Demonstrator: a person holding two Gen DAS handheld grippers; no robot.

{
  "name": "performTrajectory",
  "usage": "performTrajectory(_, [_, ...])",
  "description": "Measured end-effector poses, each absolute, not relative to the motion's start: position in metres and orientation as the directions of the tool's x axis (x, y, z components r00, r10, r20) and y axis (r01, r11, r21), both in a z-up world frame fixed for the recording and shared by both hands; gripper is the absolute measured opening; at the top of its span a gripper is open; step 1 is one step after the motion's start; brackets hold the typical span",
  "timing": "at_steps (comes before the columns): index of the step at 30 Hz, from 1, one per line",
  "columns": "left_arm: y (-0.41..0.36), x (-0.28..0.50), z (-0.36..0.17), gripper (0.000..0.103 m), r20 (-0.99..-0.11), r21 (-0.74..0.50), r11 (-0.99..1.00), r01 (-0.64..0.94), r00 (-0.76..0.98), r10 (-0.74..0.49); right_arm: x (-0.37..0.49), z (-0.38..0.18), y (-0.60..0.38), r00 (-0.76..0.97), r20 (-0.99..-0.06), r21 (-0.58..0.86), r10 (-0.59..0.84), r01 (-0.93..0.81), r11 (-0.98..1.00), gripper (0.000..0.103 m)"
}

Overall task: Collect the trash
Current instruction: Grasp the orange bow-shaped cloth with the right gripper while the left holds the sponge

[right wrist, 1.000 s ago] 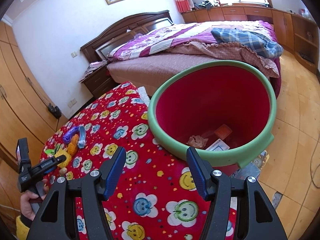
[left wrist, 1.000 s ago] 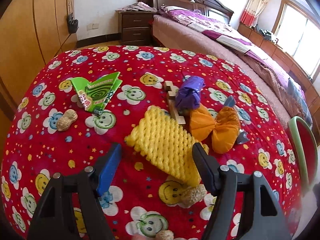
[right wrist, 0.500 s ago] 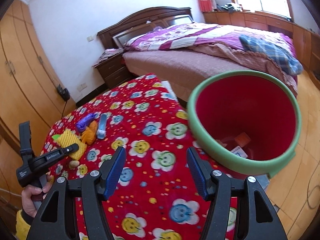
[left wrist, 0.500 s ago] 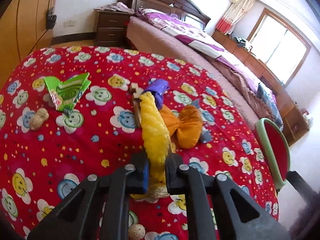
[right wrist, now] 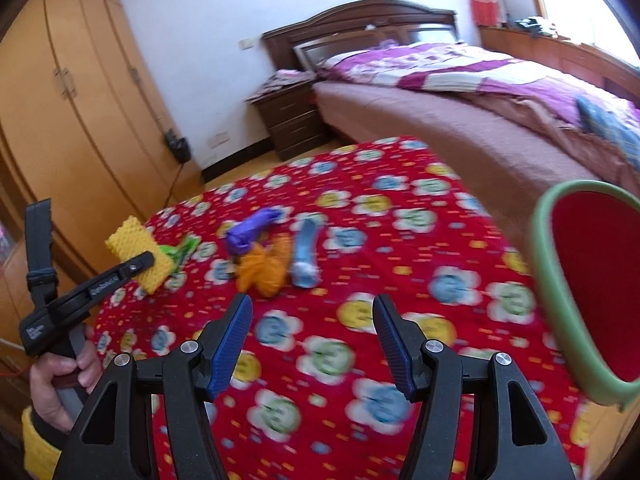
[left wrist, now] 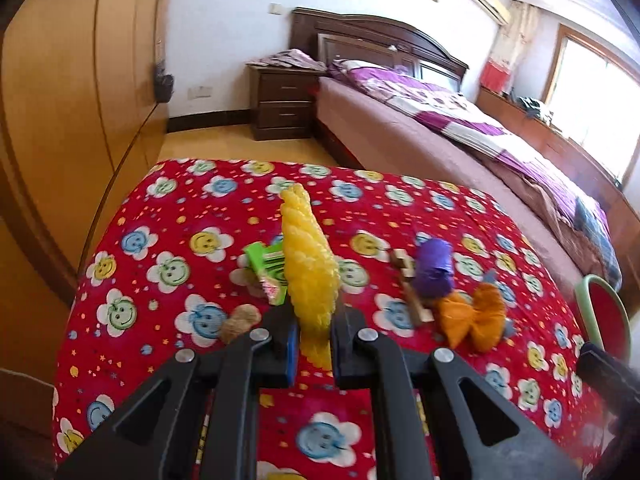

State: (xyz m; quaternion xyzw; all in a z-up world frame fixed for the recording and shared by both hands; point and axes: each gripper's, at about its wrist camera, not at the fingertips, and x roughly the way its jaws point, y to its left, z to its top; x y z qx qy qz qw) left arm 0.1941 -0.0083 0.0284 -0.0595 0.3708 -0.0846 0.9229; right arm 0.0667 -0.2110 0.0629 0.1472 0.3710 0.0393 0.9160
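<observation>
I am carrying the first piece: my left claw (left wrist: pixel 314 344) is clenched on the yellow foam net (left wrist: pixel 310 272), which is standing up out of the jaws, lifted clear of the red table (left wrist: pixel 168 316). My right claw (right wrist: pixel 312 340) is hanging released over the cloth with nothing between its jaws, which have just been closing a little. The green-rimmed bin (right wrist: pixel 560 300) is sitting at the table's far right edge, well apart from the net. The rest of the trash is lying on the cloth: a green wrapper (left wrist: pixel 266 270), a purple wad (left wrist: pixel 434 266), an orange wad (left wrist: pixel 474 320), a blue-grey piece (right wrist: pixel 305 252) that I am guessing is a wrapper, since it is blurred, and a peanut shell (left wrist: pixel 240 322). Next I am needing to swing the net across over the bin's mouth before letting go, while the free claw is lining up on the orange wad
</observation>
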Motion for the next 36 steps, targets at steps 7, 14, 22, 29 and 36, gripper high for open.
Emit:
performTrajectory(7, [-0.003, 0.2, 0.01, 0.011, -0.672, -0.184, 0.978, 0.098, 0.714, -0.198, 0.107, 0.036, -0.177, 0.658, -0.717, 0.302, 0.23, -0.004, 0.953, 0.042])
performTrajectory(14, [-0.003, 0.197, 0.005, 0.011, -0.669, -0.21, 0.969, 0.13, 0.704, -0.239, 0.134, 0.018, -0.172, 0.647, -0.729, 0.319, 0.223, 0.034, 0.947, 0.041])
performTrajectory(22, [0.003, 0.196, 0.004, 0.011, -0.665, -0.232, 0.965, 0.122, 0.704, -0.249, 0.142, 0.01, -0.176, 0.665, -0.708, 0.361, 0.238, 0.052, 0.931, 0.041])
performTrajectory(29, [0.004, 0.194, 0.004, 0.011, -0.657, -0.235, 0.963, 0.128, 0.71, -0.254, 0.139, 0.006, -0.19, 0.679, -0.673, 0.458, 0.293, 0.072, 0.886, 0.04])
performTrajectory(36, [0.004, 0.191, 0.004, 0.011, -0.65, -0.23, 0.964, 0.136, 0.715, -0.256, 0.139, 0.006, -0.188, 0.676, -0.687, 0.439, 0.268, 0.092, 0.894, 0.021])
